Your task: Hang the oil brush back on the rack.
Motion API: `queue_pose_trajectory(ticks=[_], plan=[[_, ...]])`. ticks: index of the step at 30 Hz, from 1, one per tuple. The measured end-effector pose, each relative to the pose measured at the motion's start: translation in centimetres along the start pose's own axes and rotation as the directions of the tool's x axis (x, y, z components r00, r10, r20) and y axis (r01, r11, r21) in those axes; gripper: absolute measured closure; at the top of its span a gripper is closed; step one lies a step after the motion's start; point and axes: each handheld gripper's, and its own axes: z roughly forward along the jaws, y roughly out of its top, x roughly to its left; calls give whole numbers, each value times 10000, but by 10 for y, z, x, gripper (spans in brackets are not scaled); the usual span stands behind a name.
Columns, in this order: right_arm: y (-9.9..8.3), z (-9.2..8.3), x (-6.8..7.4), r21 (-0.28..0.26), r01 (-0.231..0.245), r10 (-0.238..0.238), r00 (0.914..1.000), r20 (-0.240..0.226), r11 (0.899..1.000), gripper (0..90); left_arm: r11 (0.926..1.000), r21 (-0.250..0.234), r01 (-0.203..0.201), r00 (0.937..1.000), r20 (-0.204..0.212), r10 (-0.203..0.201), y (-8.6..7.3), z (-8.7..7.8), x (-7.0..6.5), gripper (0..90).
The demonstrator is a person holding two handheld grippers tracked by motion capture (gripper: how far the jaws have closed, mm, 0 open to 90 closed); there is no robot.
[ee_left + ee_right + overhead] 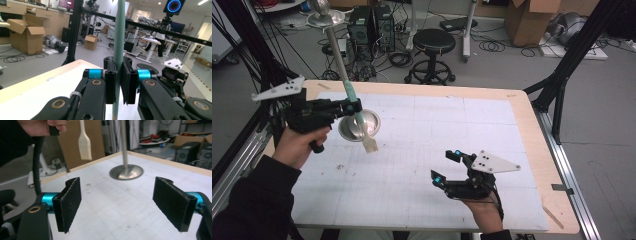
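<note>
A brush with a teal handle (350, 93) and cream bristles (371, 145) hangs bristles-down over the left part of the white table (422, 200). My left gripper (354, 106) is shut on its handle. In the left gripper view the teal handle (119, 37) stands upright, pinched between the black pads of the left gripper (119, 83). Right behind the brush is a metal stand with a round base (357, 127) and a pole. My right gripper (446, 166) rests low at the front right, open and holding nothing. The right gripper view has its wide jaws (122, 202) facing the base (126, 172) and the bristles (84, 145).
A black stool (433, 42), computer towers (372, 25) and a cardboard box (529, 20) stand on the floor beyond the table's far edge. A black frame post (562, 75) rises at the table's right corner. The stand's pole carries a metal dish (324, 19) on top.
</note>
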Motion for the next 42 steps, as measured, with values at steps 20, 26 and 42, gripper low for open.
queue_pose_trajectory(ticks=[20,26,42], plan=[[-13,-3,-12,281,-55,45,9994,336,9996,202,9980,-592,214,9997,-136,-222,60,-21,56,830],[-13,-5,-12,222,-54,46,9993,370,9997,199,9983,-508,274,9995,-168,-283,60,-20,61,830],[-13,-5,-12,227,-169,160,9991,385,9996,195,9965,-503,672,9968,-393,-692,62,-17,77,829]])
